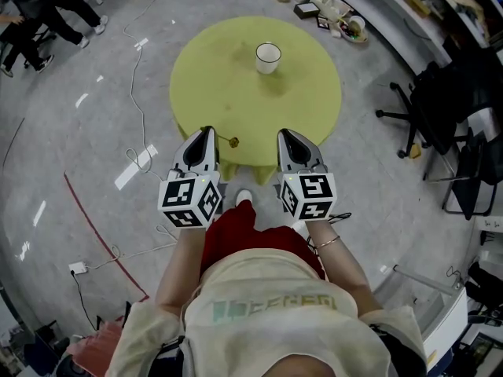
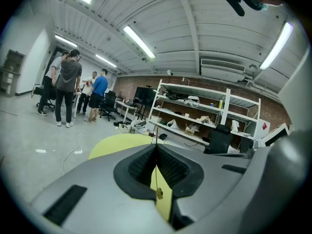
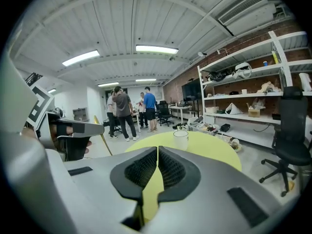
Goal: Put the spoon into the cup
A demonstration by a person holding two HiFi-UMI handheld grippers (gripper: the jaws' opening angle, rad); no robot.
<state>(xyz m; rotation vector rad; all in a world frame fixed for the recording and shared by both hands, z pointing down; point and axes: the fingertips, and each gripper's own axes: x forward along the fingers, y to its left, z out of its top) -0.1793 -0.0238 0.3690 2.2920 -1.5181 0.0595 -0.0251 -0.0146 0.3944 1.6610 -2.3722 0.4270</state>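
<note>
A white cup (image 1: 268, 57) stands upright on the far side of a round yellow-green table (image 1: 236, 93); the right gripper view shows the same cup (image 3: 181, 139) ahead. My left gripper (image 1: 207, 134) hovers at the table's near edge, shut on a thin gold spoon (image 1: 226, 140) that sticks out to the right. In the left gripper view the spoon (image 2: 158, 179) runs down between the closed jaws of that gripper (image 2: 156, 147). My right gripper (image 1: 284, 137) is level with it, shut, with nothing held (image 3: 158, 149). The right gripper view also shows the spoon (image 3: 102, 135) at its left.
Several people (image 2: 68, 87) stand well beyond the table to the left. Shelving (image 2: 204, 116) with clutter lines the far wall. Office chairs (image 1: 440, 108) stand at the right. Cables (image 1: 140, 108) trail over the grey floor left of the table.
</note>
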